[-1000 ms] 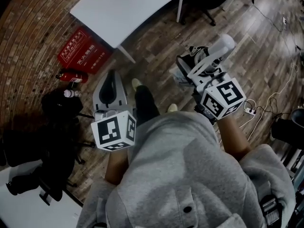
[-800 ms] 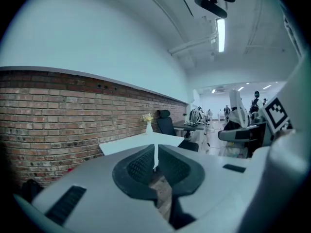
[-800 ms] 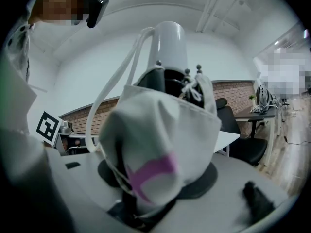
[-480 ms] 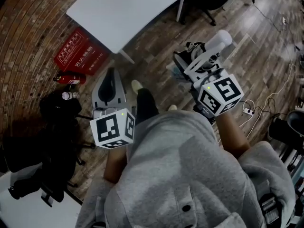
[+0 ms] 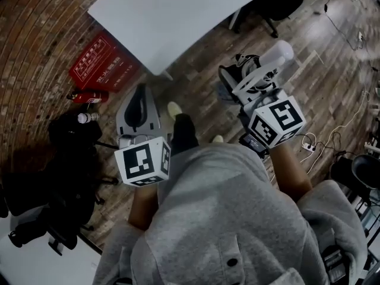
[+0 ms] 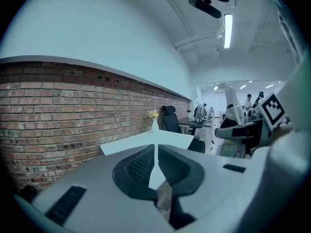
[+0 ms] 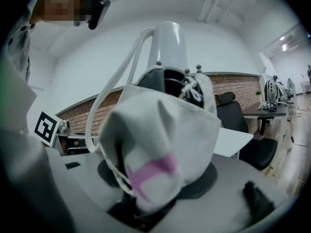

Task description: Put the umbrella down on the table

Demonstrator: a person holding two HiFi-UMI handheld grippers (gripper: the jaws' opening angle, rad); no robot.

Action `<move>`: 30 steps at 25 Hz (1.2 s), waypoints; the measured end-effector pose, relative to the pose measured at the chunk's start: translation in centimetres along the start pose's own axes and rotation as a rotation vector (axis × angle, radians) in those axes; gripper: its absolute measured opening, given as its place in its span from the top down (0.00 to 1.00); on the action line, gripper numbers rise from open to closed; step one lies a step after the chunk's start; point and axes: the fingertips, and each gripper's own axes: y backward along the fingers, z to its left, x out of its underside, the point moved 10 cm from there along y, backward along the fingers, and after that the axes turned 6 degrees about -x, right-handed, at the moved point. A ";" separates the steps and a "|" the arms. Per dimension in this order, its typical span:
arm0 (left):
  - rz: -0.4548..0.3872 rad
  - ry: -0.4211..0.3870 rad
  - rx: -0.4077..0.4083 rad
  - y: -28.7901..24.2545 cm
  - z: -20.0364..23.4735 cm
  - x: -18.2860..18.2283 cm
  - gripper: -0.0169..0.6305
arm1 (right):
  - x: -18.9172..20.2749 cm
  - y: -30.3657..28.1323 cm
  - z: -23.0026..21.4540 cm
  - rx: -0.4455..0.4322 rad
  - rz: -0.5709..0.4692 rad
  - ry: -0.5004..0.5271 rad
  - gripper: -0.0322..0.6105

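My right gripper (image 5: 242,85) is shut on a folded white umbrella (image 5: 264,70). The umbrella's white handle (image 7: 170,40) sticks up past the jaws, and its bunched cover with a pink strap (image 7: 155,171) fills the right gripper view, where the right gripper (image 7: 155,198) clamps its lower end. My left gripper (image 5: 139,95) is shut with nothing between its pads; in its own view the left gripper (image 6: 156,155) points at the white table (image 6: 141,143). From the head view, the table (image 5: 178,16) lies ahead of both grippers, over the wooden floor.
A red box (image 5: 101,64) and a fire extinguisher (image 5: 89,97) lie on the floor left of the table. A black office chair (image 5: 279,2) stands at the table's right. Dark bags and a chair (image 5: 65,165) crowd the left. A small vase (image 6: 154,124) stands on the table.
Both grippers have moved forward toward the white table, which now fills more of the head view. The umbrella stays clamped in the right gripper.
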 end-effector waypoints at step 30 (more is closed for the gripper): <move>0.005 -0.018 -0.003 -10.6 11.9 -2.0 0.92 | -3.7 -15.7 0.5 0.011 0.073 0.029 0.60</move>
